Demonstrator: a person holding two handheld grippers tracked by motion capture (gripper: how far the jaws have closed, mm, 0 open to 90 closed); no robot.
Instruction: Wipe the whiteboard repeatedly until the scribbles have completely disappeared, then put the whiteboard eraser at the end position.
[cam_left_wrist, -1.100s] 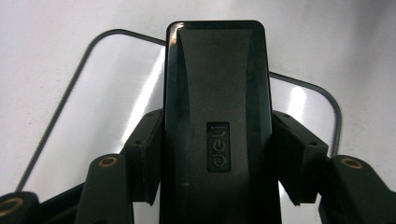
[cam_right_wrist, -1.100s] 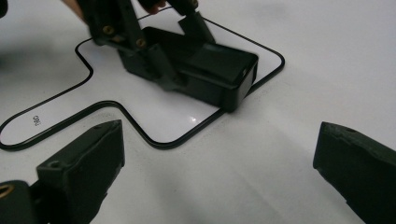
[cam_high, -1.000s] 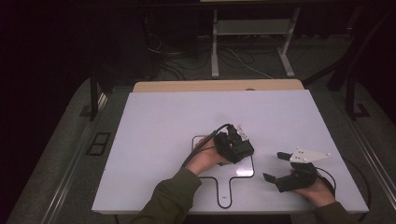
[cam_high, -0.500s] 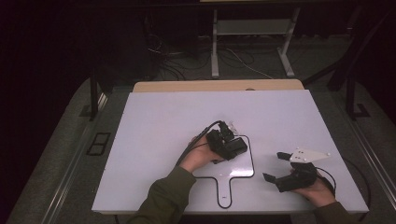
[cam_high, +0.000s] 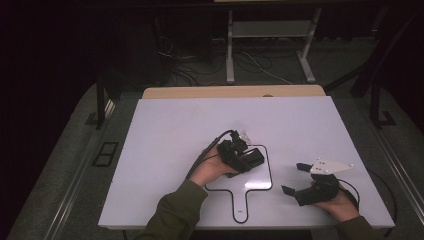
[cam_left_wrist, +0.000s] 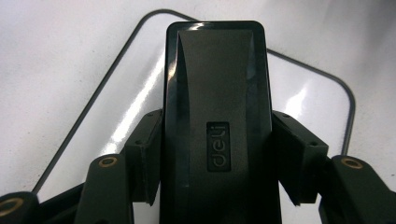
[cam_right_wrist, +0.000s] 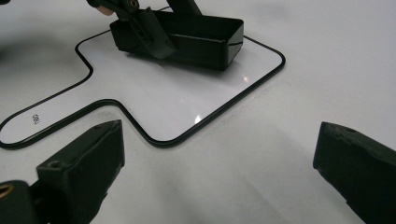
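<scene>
Item: black "deli" box (cam_left_wrist: 215, 126), oblong and open at one end, resting on the white paddle-shaped board (cam_high: 260, 184) with the black outline, upper part of the board's square panel.
Long axis: in the high view, runs from about 10 o'clock to 4 o'clock; in the left claw view, straight ahead at 12 o'clock.
Left claw (cam_high: 243, 159): closed on the box across its narrow width, pads (cam_left_wrist: 145, 154) pressed to both long sides.
Right claw (cam_high: 296, 178): jaws spread wide, nothing between them, above bare tabletop (cam_high: 165, 150).
Bearing: box lies toward 10 o'clock from the right claw, well apart.
Nearer hand: left.
</scene>
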